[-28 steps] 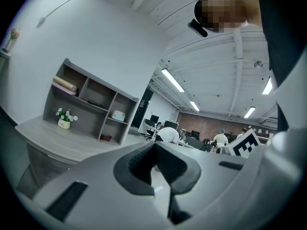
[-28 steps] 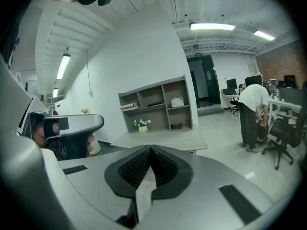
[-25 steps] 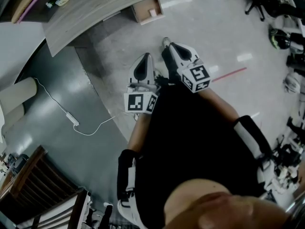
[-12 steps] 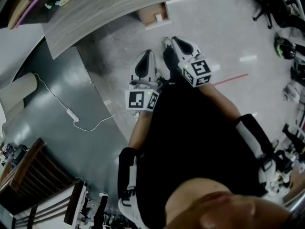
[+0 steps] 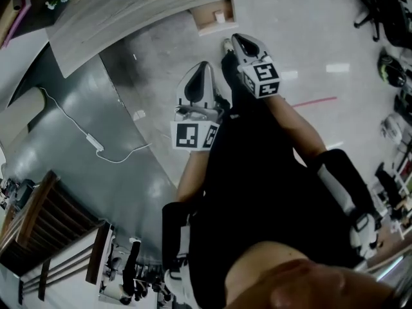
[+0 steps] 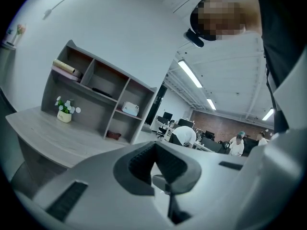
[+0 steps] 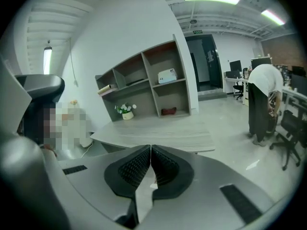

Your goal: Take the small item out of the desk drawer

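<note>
Ahead, an open drawer (image 5: 206,22) under the grey surface (image 5: 129,11) held the small white item (image 5: 220,17). The right claw (image 5: 237,39) hung just short of it, jaws pressed together on nothing. The left claw (image 5: 204,67), likewise closed and empty, sat farther back.

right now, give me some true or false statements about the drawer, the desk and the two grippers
1. The desk drawer is shut. False: it stands open, with a small pale item lying inside.
2. The left gripper and the right gripper both have their jaws together with nothing between them. True.
3. The right gripper holds the small pale item. False: the item lies in the drawer.
4. A pot of flowers stands on the desk. True.
</note>
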A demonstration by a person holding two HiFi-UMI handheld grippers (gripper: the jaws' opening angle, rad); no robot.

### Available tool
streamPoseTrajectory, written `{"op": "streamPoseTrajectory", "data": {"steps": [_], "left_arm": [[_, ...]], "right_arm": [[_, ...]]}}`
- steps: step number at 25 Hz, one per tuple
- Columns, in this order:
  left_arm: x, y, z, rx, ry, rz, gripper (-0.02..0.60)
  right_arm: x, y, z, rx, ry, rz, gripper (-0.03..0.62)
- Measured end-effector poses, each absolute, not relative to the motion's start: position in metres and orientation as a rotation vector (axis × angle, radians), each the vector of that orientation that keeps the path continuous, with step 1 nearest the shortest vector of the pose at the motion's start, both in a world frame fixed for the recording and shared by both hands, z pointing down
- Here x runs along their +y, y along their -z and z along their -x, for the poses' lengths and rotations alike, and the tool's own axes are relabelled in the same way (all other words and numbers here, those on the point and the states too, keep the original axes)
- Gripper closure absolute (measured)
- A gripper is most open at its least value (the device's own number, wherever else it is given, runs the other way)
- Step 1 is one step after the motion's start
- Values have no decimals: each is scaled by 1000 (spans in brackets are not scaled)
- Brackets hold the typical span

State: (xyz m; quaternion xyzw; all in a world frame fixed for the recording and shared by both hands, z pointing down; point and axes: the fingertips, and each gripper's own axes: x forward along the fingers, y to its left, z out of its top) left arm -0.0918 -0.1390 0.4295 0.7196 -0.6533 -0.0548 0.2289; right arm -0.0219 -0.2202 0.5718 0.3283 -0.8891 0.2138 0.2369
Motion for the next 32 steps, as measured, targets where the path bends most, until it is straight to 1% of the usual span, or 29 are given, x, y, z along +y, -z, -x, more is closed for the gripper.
{"op": "streamPoseTrajectory", "data": {"steps": [5, 8, 10, 18, 32], "left_arm": [[-161, -444, 98, -1797, 141, -1971, 586], [-172, -452, 102, -1803, 133, -1970, 586], [-179, -457, 105, -1814, 130, -1965, 586], [-200, -481, 115, -1823, 139, -1916, 586], [-219, -524, 124, -1814, 142, -1839, 586]], "right_arm": [[-250, -626, 33, -2354, -615, -897, 591], [-258, -661, 36, -2294, -642, -876, 534], [-263, -682, 38, -2256, -661, -869, 515], [-288, -757, 47, -2140, -668, -850, 500], [-295, -888, 46, -1906, -750, -788, 462]]}}
